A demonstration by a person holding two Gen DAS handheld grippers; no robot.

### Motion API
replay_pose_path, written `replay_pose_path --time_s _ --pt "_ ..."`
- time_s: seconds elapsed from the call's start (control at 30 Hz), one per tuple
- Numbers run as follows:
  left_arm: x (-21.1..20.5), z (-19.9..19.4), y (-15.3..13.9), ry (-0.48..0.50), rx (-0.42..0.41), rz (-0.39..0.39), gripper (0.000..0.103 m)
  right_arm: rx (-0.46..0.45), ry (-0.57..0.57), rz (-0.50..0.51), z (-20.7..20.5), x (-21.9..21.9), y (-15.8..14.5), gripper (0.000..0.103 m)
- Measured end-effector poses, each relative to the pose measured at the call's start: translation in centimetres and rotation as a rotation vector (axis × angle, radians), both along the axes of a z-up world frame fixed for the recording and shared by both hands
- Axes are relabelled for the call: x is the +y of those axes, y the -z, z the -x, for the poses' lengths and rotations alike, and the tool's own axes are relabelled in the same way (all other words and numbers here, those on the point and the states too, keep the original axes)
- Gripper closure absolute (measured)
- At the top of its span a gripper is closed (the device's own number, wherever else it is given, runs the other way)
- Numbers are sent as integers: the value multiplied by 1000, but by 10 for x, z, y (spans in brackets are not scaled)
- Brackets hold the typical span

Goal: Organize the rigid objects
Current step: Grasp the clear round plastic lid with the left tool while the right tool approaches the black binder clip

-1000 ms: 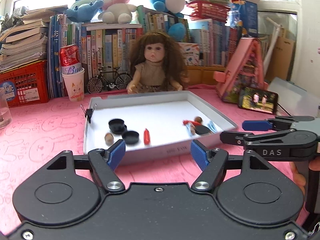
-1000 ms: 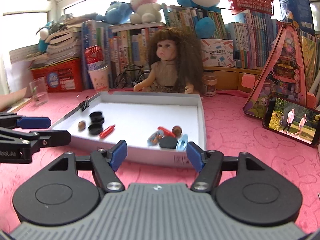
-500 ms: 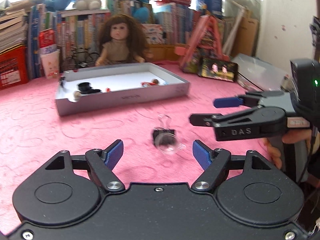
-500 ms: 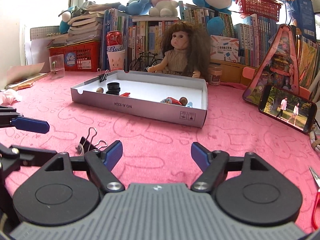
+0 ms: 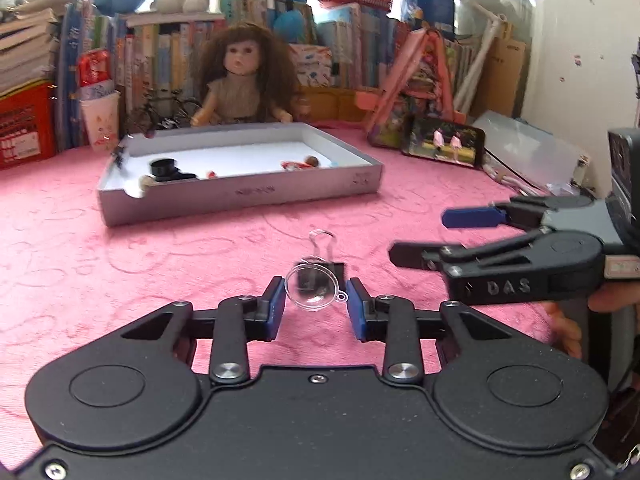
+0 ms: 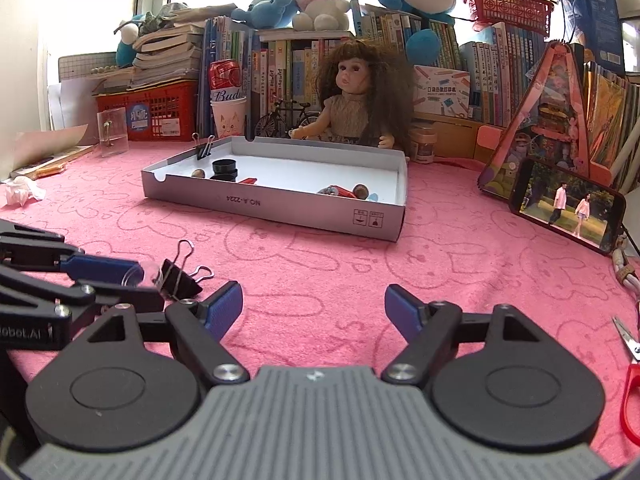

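Observation:
A clear plastic half-dome (image 5: 314, 290) lies on the pink cloth between the blue pads of my left gripper (image 5: 316, 300), which has narrowed around it and touches or nearly touches its sides. A black binder clip (image 5: 324, 258) lies just behind it and also shows in the right wrist view (image 6: 180, 276). My right gripper (image 6: 314, 312) is open and empty over the cloth; it also shows in the left wrist view (image 5: 452, 236). The grey box lid (image 6: 280, 210) farther back holds black caps (image 6: 224, 168), a red piece (image 6: 248, 181) and other small items.
A doll (image 6: 356, 100) sits behind the tray, with books, plush toys and a red basket (image 6: 152, 114) along the back. A phone (image 6: 568, 204) leans at the right. Red-handled scissors (image 6: 630, 380) lie at the far right edge. A clear acrylic holder (image 6: 112, 130) stands left.
Both grippers have pulled back from the tray toward the near side of the cloth. My left gripper has moved up to the clear dome and narrowed its jaws around it. The right stays open.

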State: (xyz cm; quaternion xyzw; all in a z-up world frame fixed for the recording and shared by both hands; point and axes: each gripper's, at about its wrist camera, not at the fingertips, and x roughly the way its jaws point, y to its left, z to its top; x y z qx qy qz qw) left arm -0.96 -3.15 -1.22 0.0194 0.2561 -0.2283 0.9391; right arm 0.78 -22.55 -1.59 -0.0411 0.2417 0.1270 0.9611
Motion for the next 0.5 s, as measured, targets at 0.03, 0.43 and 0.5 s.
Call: replay_pose_path --time_s 0.03,0.43,0.5 --pt "4 0 -1 -19 -6 4 72 4 -7 -9 0 2 0 16" --pt "14 -28 0 -129 4 -34 72 13 -101 40 4 42 1 16" --pt "7 -30 2 -104 3 -36 72 15 -88 44 5 40 1 16"
